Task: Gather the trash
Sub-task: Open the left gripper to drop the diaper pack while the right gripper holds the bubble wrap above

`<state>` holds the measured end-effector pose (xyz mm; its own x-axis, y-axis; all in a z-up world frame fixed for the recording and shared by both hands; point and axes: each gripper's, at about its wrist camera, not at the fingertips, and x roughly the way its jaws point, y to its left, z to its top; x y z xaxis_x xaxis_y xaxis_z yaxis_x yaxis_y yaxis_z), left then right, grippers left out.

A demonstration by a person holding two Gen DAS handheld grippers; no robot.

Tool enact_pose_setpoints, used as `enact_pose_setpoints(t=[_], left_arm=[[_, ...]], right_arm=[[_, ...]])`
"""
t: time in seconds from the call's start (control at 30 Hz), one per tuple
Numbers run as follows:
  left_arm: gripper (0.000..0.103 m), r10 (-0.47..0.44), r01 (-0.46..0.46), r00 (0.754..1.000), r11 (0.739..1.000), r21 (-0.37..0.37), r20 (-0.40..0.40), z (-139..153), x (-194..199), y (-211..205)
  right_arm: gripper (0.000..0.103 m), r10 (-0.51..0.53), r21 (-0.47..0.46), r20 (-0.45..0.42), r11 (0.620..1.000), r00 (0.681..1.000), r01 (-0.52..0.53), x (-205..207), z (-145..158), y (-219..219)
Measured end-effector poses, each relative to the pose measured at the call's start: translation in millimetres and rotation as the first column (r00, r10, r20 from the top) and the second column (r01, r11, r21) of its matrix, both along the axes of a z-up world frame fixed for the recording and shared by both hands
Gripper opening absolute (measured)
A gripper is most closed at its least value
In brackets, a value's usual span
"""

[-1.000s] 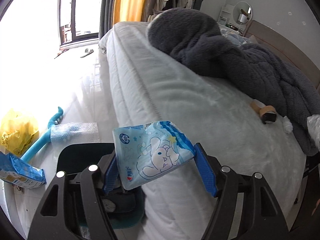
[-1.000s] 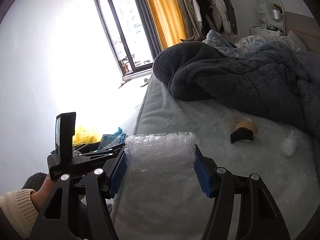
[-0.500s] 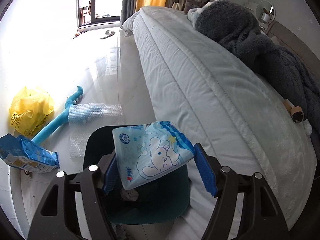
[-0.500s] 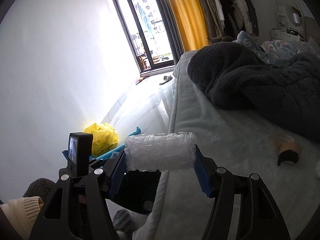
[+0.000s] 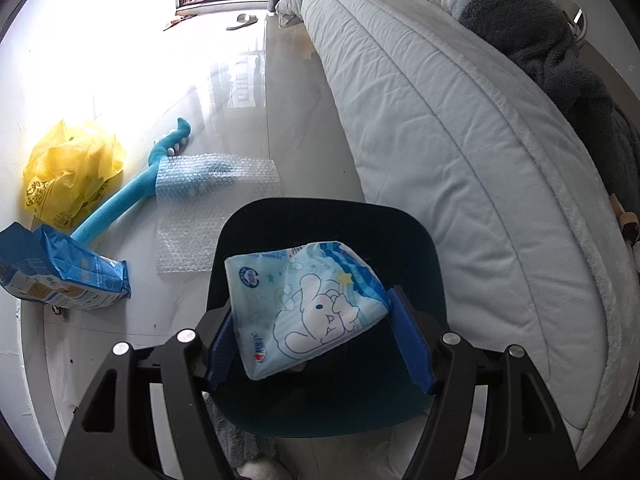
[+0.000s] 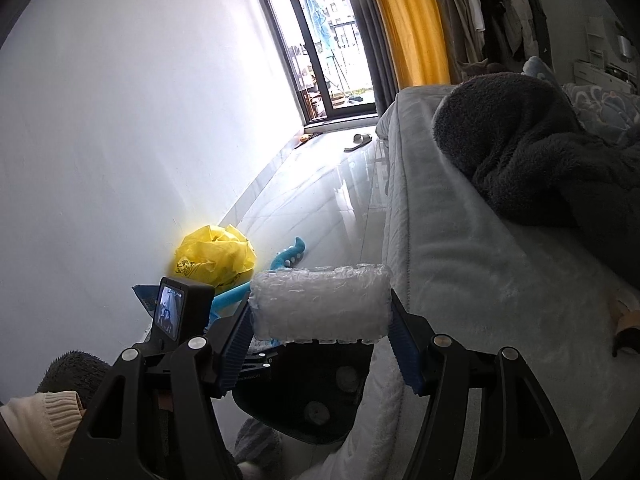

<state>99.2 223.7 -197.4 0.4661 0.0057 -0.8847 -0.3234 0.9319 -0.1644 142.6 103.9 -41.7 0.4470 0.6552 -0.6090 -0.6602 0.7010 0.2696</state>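
My left gripper [image 5: 316, 338] is shut on a light blue tissue pack [image 5: 308, 306] with a cartoon rabbit and holds it right above the open dark bin [image 5: 332, 220] on the floor beside the bed. My right gripper [image 6: 320, 332] is shut on a folded wad of bubble wrap [image 6: 320, 304], above the bed's edge and near the bin [image 6: 312, 404]. On the floor to the left lie a flat sheet of bubble wrap [image 5: 208, 208], a crumpled yellow plastic bag [image 5: 68, 172] and a blue snack bag [image 5: 56, 272].
The bed [image 5: 460, 128] with a grey blanket [image 5: 560, 48] fills the right side. A blue foam toy [image 5: 132, 192] lies on the floor by the wall. A tape roll [image 6: 626, 324] rests on the bed. A slipper [image 5: 246, 20] lies near the window.
Both grippers have swung left off the bed toward the floor. The tissue pack now hangs over the bin's opening, and the bubble wrap wad has moved to the bed's edge.
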Motion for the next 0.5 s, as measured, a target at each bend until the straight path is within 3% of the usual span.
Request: enact_pose_setpoints(t=[0.3, 0.5], left_arm=[[0.073, 0.003, -0.013, 0.993, 0.996, -0.088, -0.116, -33.4, -2.5, 18.1], [0.080, -0.012, -0.013, 0.985, 0.989, -0.146, -0.173, -48.4, -5.6, 25.7]], right_arm=[[0.064, 0.032, -0.015, -0.067, 0.999, 0.997, -0.033, 9.8, -22.0, 33.9], [0.064, 0.027, -0.031, -0.150, 0.999, 0.988, -0.032, 22.1, -46.4, 52.1]])
